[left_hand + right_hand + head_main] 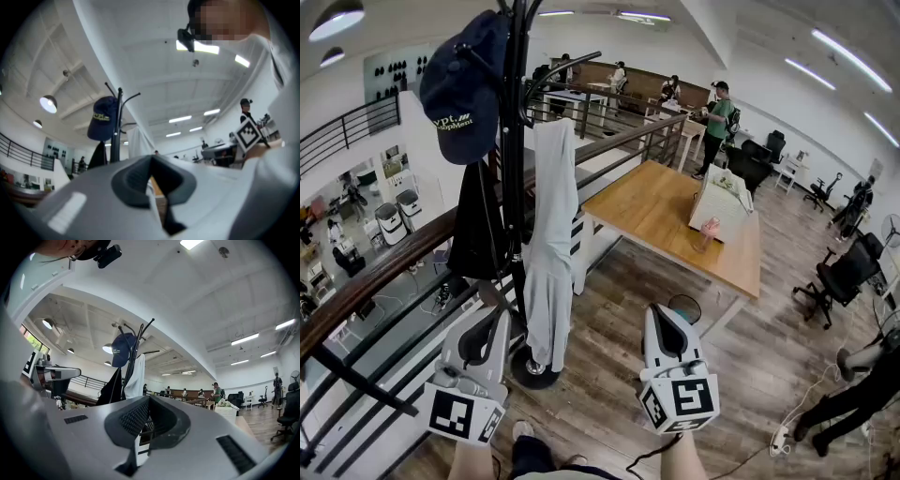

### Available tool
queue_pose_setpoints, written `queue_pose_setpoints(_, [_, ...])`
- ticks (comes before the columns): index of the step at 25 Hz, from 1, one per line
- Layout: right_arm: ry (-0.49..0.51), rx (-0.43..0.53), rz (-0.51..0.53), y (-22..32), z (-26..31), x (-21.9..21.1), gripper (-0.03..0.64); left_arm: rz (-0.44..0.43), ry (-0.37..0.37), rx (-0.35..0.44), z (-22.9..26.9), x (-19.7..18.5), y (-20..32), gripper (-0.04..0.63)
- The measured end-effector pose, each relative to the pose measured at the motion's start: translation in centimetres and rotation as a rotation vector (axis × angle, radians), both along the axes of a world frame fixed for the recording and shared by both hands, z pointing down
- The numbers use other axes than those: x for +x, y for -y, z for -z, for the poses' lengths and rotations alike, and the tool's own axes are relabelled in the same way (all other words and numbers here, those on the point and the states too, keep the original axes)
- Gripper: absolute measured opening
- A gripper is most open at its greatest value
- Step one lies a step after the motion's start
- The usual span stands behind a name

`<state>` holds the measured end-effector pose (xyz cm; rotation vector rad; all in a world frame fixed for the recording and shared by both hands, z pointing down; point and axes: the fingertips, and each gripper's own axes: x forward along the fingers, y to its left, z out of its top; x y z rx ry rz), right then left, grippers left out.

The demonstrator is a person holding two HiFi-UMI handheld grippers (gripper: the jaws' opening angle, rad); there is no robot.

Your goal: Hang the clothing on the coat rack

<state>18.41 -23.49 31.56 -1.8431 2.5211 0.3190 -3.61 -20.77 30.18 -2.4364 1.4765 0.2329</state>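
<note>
Left gripper (499, 314) and right gripper (659, 311) both closed, nothing held. White garment (551, 244) hangs on coat rack (517, 141) just ahead of left gripper, forward-left of right gripper; black garment (478, 225) and cap (464, 80) alongside

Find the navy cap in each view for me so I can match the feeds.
Head view: navy cap upper left, atop the coat rack.
Left gripper view: navy cap left of centre, mid-height.
Right gripper view: navy cap left of centre, mid-height.
Shared landmark: white garment hanging below-right of it.
</note>
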Motion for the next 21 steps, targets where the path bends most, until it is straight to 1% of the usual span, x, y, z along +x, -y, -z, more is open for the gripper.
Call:
queue_pose_setpoints(6, [0.005, 0.011, 0.019, -0.4, 0.1, 0.0, 0.002, 0.0, 0.005, 0.0, 0.1, 0.4, -0.3, 0.006])
queue_pose_setpoints(13, [0.008, 0.006, 0.017, 0.1, 0.0, 0.3, 0.002, -0.001, 0.01, -0.003, 0.1, 0.9, 0.2, 0.006])
queue_pose_setpoints(21, [0.014, -0.002, 0.016, 0.7, -0.1, -0.3, 0.002, 0.005, 0.01, -0.012, 0.1, 0.1, 0.8, 0.006])
